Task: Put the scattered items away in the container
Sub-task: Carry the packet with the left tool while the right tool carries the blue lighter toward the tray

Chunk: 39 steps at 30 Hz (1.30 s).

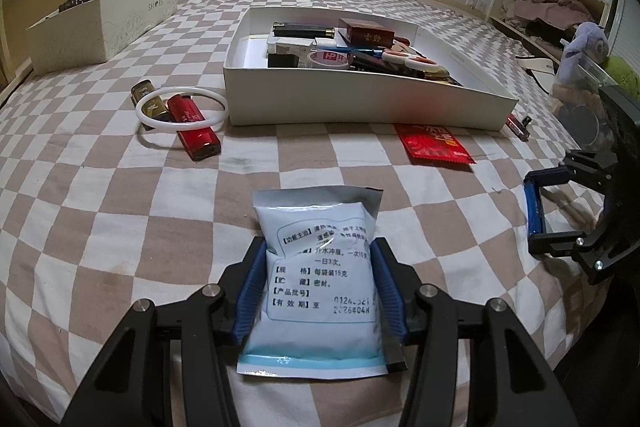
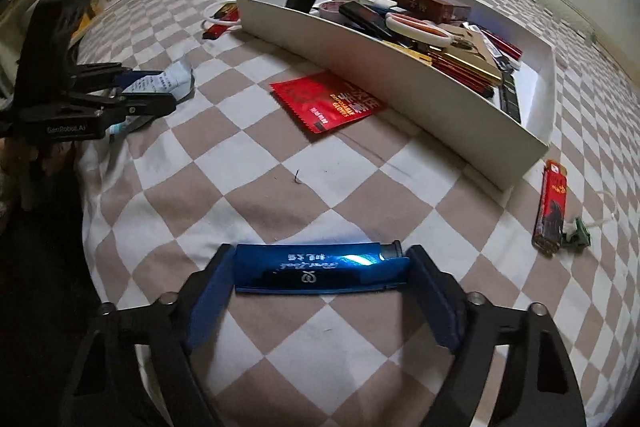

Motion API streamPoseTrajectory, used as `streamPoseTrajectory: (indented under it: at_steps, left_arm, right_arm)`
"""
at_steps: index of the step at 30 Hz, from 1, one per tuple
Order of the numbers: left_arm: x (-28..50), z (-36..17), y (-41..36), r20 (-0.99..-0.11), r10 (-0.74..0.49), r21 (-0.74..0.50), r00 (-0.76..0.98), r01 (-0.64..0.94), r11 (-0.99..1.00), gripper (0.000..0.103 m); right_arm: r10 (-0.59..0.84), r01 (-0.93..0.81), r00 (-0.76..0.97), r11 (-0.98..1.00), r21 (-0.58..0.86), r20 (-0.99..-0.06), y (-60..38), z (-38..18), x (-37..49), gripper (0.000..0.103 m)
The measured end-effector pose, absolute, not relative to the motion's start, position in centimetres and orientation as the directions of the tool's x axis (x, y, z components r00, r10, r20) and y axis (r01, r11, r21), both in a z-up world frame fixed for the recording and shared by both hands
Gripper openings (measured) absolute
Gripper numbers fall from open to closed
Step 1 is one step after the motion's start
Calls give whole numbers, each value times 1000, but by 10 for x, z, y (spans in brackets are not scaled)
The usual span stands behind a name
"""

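The near wall of the white tray [image 1: 360, 103] hides the lower parts of the things piled inside it, and the labels there are too small to read. The left gripper [image 1: 318, 287] is closed on a pale blue sachet [image 1: 320, 267], its pads pressed against the packet's two long sides; the sachet's far end juts out past the fingertips over the checked bedspread [image 1: 100, 195]. The right gripper [image 2: 320, 291] is spread wide with a blue lighter [image 2: 320, 271] lying crosswise between its pads, end to end. Still loose on the bedspread are a red packet [image 2: 326, 101] touching the tray's near wall, a white ring [image 1: 180, 109] lying over two lighters beside the tray's left corner, and a red lighter [image 2: 552, 211] just past its right corner. Bare checked cloth lies between both grippers and the tray.
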<state>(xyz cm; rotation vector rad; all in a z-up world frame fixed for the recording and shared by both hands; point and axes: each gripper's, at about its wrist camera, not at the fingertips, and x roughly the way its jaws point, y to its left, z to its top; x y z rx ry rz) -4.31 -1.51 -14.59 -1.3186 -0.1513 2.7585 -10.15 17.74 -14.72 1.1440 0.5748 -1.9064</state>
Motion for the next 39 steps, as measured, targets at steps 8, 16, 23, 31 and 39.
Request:
streamPoseTrajectory:
  at_steps: [8,16,23,31,39]
  left_arm:
    - [-43,-148,-14,-765,104,-111,-636,-29,-993,52]
    - [-45,-149,-7,-756,85,-97,-649,-16,-995,62]
    - [-50,-151,-2,-752,14,-34,-659,17,-999,80]
    - [-51,-152,-4,-775,-38,10,-630,48,-999,88]
    - [-46,-148,13,-786,-21,34,-618,-8,-999,54]
  right_arm:
    - [-405,715,-309,-696,71,-860,182,-148,-88,83]
    - [-410,594,-367,-794,129,-835,182,-147,-75,83]
    - [-444,510,-376,-832,219,-813,181,-142,-65,83]
    - [-471,485,-362,-832,269,-804,178,-141,-61,83]
    - [-485,464,-360,-834,298,-797,180,-140,-63,83]
